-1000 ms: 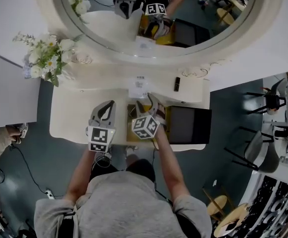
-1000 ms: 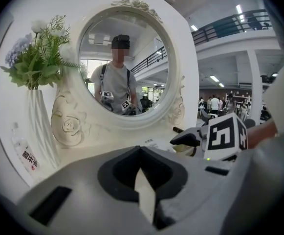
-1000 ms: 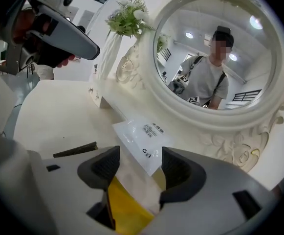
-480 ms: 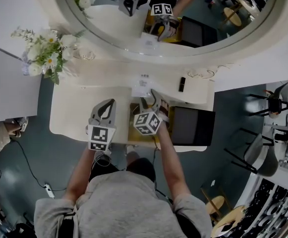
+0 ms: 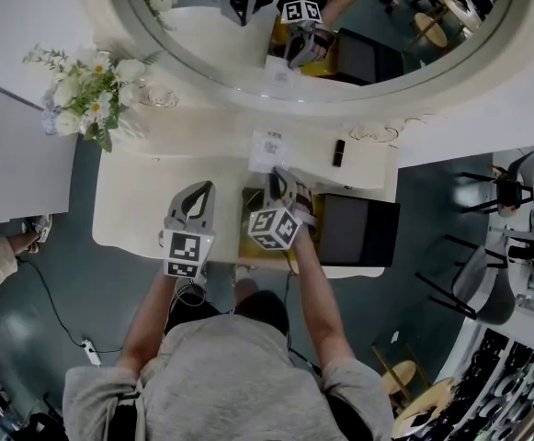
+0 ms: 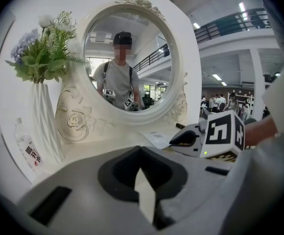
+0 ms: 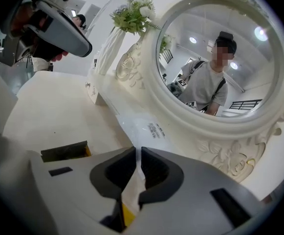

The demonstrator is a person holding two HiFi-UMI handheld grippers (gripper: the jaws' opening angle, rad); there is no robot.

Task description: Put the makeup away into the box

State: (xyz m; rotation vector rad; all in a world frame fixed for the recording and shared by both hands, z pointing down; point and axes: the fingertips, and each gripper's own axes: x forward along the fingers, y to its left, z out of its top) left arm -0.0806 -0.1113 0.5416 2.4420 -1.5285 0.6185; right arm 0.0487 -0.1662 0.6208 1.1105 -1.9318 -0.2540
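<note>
A clear makeup packet with a printed label (image 5: 268, 148) (image 7: 144, 126) lies flat on the cream dressing table (image 5: 147, 205), just under the mirror. My right gripper (image 5: 280, 175) (image 7: 136, 153) reaches over the open box (image 5: 245, 244) to it. Its jaws have just been closing and now pinch the packet's near edge. The box is black with a yellow lining, and its black lid (image 5: 358, 231) lies open to the right. A black lipstick (image 5: 338, 152) lies right of the packet. My left gripper (image 5: 202, 191) (image 6: 142, 153) hovers left of the box, shut and holding nothing.
A big round mirror in an ornate white frame (image 5: 202, 95) (image 7: 181, 111) stands along the back of the table. A white vase of flowers (image 5: 87, 99) (image 6: 44, 116) is at the back left. The table's front edge (image 5: 138, 255) is close to the person.
The right gripper's jaws went from wide open to pinched on the packet's near edge. The left gripper has stayed where it was.
</note>
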